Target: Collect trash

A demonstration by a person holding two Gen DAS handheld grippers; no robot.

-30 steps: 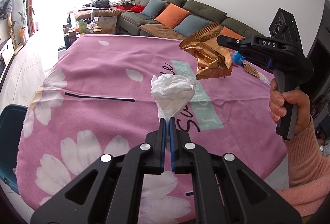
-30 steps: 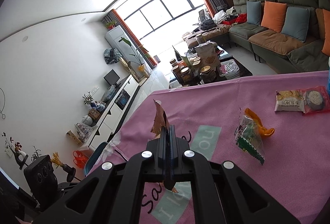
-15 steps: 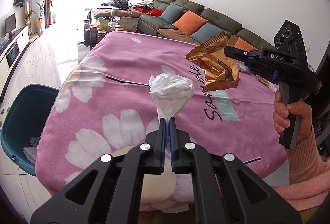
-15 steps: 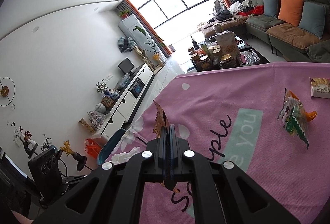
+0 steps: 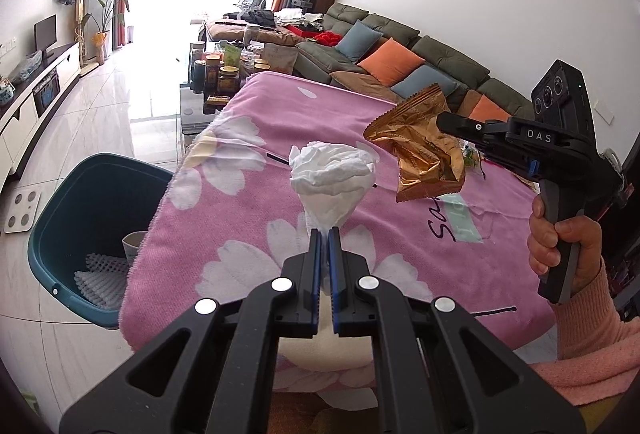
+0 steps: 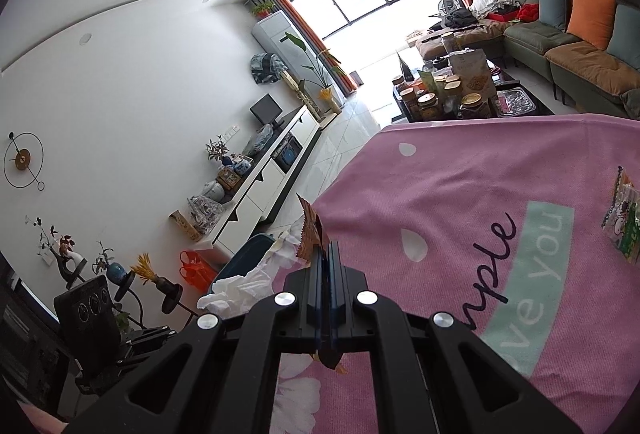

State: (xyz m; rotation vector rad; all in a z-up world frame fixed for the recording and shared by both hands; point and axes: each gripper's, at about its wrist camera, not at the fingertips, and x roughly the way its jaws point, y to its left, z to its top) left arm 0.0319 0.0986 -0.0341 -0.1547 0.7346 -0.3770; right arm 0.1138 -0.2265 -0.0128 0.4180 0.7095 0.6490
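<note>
Left tool: clamped on the twisted tail of a crumpled white tissue, carried above the pink flowered cloth of the bench. Right tool: closed on a crinkled gold wrapper, carried beside the tissue. Bin: teal, on the floor at the bench's near left corner, white mesh packing inside. Step in hand, as judged: transport to the bin. Advice: bring each piece fully over the rim before letting go; both are light and may drift, so release low. Remaining: green-and-white packet on the cloth. Obscured: the bin's near side hidden by the cloth's overhang; in the right wrist view the wrapper shows only as a sliver.
</note>
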